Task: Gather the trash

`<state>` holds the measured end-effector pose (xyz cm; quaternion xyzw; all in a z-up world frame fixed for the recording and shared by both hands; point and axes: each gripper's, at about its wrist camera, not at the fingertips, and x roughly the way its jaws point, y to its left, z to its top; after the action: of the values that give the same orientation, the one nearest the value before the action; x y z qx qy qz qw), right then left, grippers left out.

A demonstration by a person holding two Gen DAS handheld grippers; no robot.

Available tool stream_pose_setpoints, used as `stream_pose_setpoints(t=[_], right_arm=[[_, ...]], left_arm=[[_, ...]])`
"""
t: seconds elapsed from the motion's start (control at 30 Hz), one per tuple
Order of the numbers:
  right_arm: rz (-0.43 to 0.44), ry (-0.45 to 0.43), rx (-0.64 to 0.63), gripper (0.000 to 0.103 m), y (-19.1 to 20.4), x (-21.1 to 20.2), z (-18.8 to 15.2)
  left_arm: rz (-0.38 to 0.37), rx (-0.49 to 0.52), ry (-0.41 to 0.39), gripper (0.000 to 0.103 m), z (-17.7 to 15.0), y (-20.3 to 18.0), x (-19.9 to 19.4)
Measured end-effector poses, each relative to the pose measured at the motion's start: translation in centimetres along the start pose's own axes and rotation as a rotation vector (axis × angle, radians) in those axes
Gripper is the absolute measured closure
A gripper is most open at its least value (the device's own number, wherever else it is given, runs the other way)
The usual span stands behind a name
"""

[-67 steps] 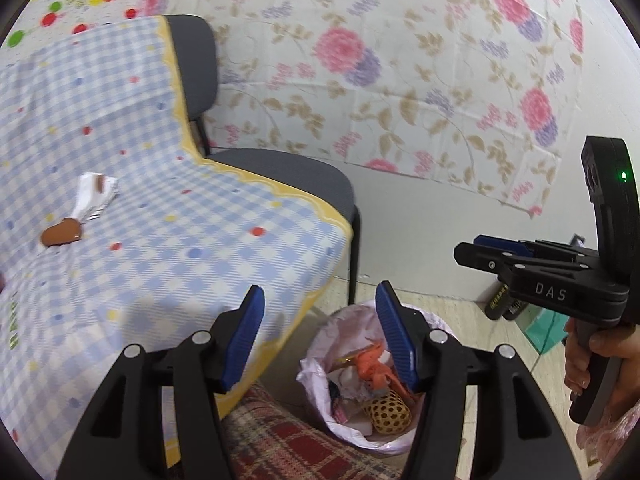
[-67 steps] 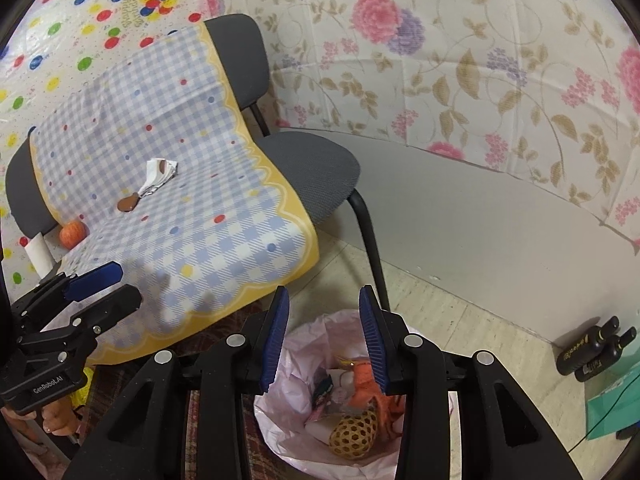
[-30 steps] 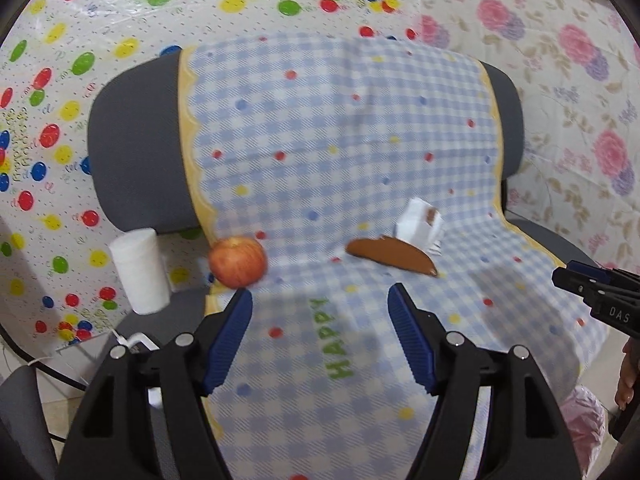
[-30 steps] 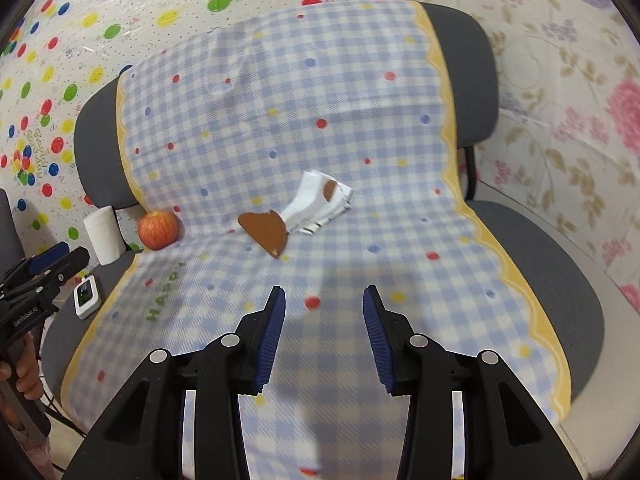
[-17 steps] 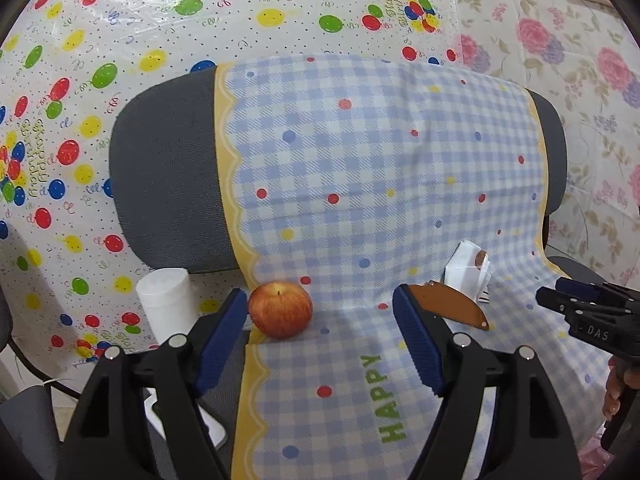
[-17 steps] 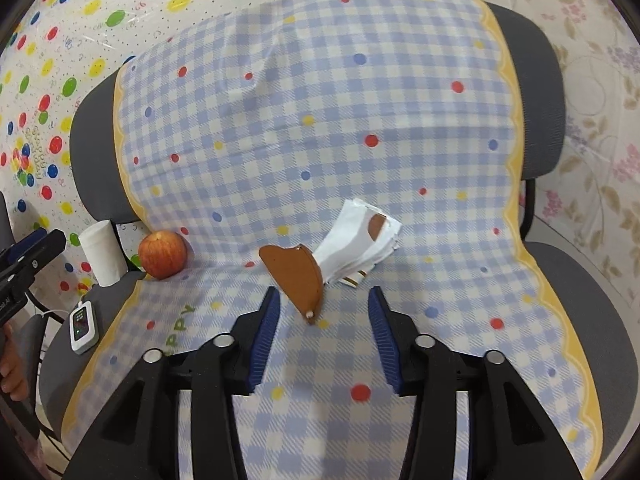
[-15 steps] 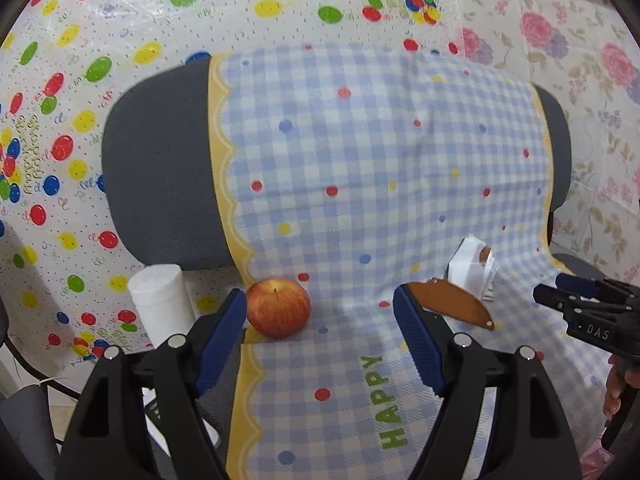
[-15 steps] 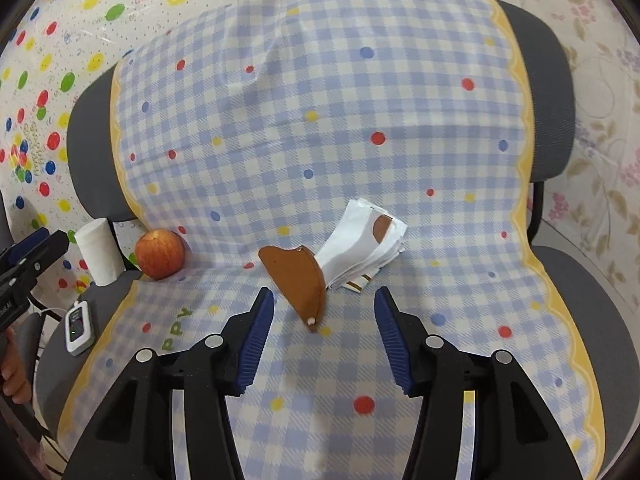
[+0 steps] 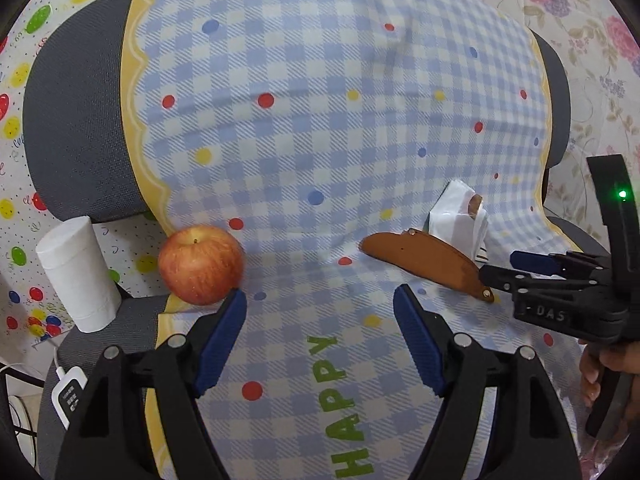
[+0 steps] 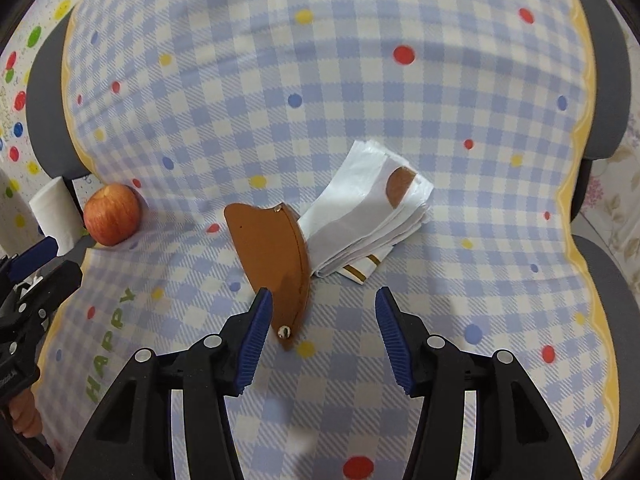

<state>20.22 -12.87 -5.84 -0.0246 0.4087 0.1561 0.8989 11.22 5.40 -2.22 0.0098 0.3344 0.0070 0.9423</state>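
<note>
Where cloth [image 9: 320,120] reads "HAPPY", hand-held gripper [image 9: 496,272] marked "DAS"

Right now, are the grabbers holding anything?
No. The left gripper and the right gripper are both open and empty above the checked cloth.

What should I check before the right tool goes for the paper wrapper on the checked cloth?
1. Right tool open and empty: ok, its jaws have just been opening, nothing between them.
2. White paper wrapper in view and lying flat on the checked cloth: ok.
3. Approach clear: not ok, the brown leather pouch lies against the wrapper's near edge, right beside the tool's left finger.
4. Left tool out of the way: ok, open and empty, nearer the apple.
5. Apple clear of the grab: ok, well apart from the wrapper.
6. Trash bag ready: cannot tell, not in view.
</note>
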Motion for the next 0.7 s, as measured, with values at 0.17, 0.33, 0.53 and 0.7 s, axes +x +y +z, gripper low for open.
stream_pose_setpoints(t=[0.17, 0.33, 0.53, 0.7], right_arm=[[0.029, 0.065, -0.035, 0.050, 1.0, 1.9, 0.6], [0.004, 0.055, -0.105, 0.070, 2.5, 1.9, 0.4], [0.075, -0.009, -0.091, 0.099, 3.1, -1.5, -1.0], [0.157, -0.012, -0.079, 0.099, 4.1, -4.9, -4.4]], left_arm=[[0.009, -0.004, 0.007, 0.029, 0.1, 0.4, 0.7], [0.008, -0.009, 0.008, 0.029, -0.2, 0.7, 0.2], [0.006, -0.005, 0.006, 0.029, -0.9, 0.5, -1.1], [0.004, 0.002, 0.004, 0.029, -1.6, 0.0, -2.2]])
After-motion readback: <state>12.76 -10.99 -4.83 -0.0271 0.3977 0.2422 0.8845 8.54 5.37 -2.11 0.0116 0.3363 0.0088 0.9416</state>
